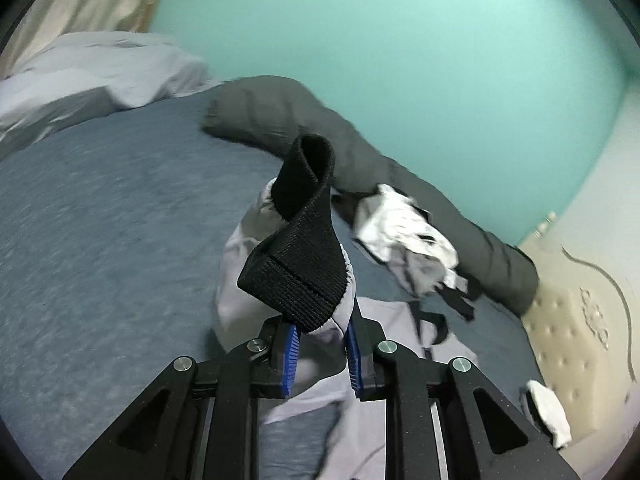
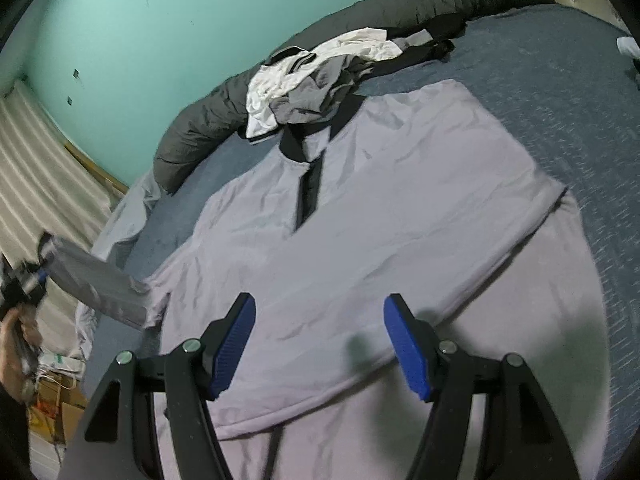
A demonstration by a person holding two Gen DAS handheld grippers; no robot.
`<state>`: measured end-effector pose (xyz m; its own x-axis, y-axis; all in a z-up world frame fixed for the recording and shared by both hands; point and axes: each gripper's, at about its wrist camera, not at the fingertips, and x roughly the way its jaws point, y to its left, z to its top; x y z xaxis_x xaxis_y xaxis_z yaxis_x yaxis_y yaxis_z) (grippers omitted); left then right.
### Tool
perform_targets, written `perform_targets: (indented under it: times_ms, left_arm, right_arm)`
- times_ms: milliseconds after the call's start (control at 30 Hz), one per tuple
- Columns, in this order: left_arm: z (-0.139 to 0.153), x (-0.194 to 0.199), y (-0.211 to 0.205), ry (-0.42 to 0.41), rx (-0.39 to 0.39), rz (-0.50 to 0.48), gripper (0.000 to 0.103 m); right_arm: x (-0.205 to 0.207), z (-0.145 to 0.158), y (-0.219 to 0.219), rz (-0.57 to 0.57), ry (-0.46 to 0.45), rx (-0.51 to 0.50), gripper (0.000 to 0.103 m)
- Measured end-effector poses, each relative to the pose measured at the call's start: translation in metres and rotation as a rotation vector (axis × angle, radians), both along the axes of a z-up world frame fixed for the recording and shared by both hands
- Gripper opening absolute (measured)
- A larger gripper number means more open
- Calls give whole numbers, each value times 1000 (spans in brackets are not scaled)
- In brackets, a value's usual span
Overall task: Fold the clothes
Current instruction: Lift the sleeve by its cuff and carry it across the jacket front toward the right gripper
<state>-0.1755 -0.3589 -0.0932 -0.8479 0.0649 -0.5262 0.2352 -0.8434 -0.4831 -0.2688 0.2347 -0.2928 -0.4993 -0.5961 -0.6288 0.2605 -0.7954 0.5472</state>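
Observation:
A light grey polo shirt with a black collar and placket lies spread, front up, on the blue bed sheet. My left gripper is shut on the shirt's sleeve end, whose black ribbed cuff curls up above the fingers; the sleeve is lifted off the bed at the left of the right wrist view. My right gripper is open and empty, hovering over the shirt's lower body.
A pile of white, grey and black clothes lies beyond the collar against a long dark grey bolster along the teal wall. A pale pillow lies far left. A padded beige headboard is at right.

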Motion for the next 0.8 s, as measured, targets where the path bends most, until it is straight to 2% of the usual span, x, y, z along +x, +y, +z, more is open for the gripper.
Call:
perform_targets:
  times_ms: [133,400,633,800]
  left_arm:
    - [8,-31,44,4,-14,-82,20]
    - [11,-81,153,0,-67,-279,20]
    - [-8,-116,241,-25,-67,-432,19]
    - [-23,-125,297,-44,-72,-543,19]
  right_arm:
    - [-4,-7,13,-17,-36,1,68]
    - [-4,-3,41,-49,-30,-17,68]
    - [-6,0,61,-59,-22,-25,68]
    - [-5,1,84,-91,-21,-39,68]
